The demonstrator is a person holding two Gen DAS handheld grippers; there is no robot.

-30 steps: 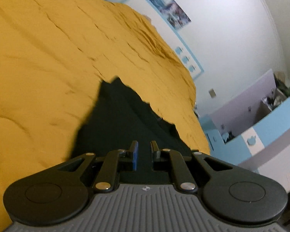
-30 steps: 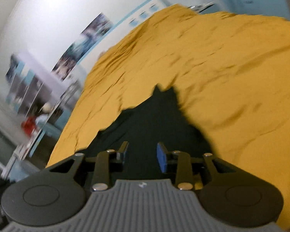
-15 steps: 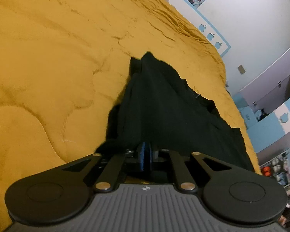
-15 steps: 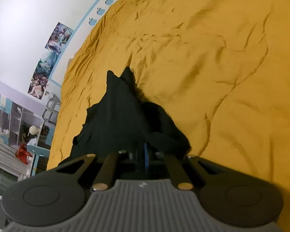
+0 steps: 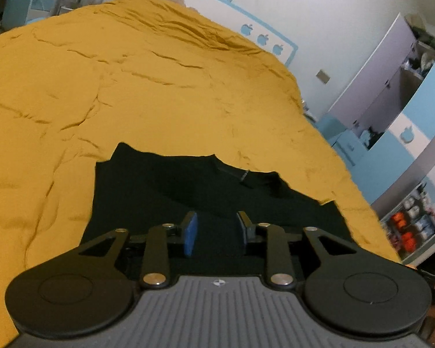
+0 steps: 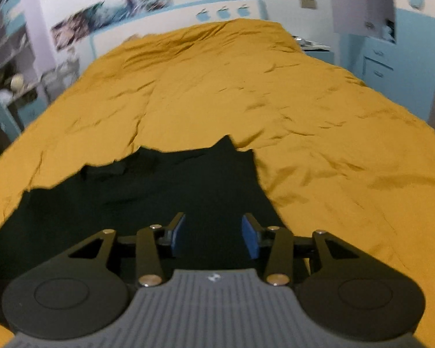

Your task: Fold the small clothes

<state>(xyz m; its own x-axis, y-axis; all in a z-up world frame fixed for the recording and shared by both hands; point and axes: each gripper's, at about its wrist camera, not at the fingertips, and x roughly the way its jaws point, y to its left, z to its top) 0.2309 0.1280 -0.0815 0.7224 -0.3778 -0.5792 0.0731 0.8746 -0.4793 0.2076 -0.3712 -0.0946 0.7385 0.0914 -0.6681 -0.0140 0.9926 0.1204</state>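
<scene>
A black garment (image 5: pixel 188 185) lies spread flat on the mustard-yellow bedcover (image 5: pixel 130 87), its neckline with a small label facing away from me. My left gripper (image 5: pixel 216 233) hovers over the garment's near left part, its jaws opening, with nothing pinched between the blue pads. In the right wrist view the same black garment (image 6: pixel 159 191) fills the lower left, and my right gripper (image 6: pixel 213 233) hangs over its near right part. Its jaws are opening too, and only flat cloth shows beneath the gap.
The yellow bedcover (image 6: pixel 275 101) stretches far ahead to a white and blue headboard (image 6: pixel 232 11). Blue and lilac cabinets (image 5: pixel 391 101) stand to the bed's right, and shelves (image 6: pixel 8 58) with clutter to its left. Posters (image 6: pixel 116 8) hang on the wall.
Both grippers shut on the bunched garment half a second ago. Now both have opened and the garment lies spread wide and flat. Both views have rolled to nearly level.
</scene>
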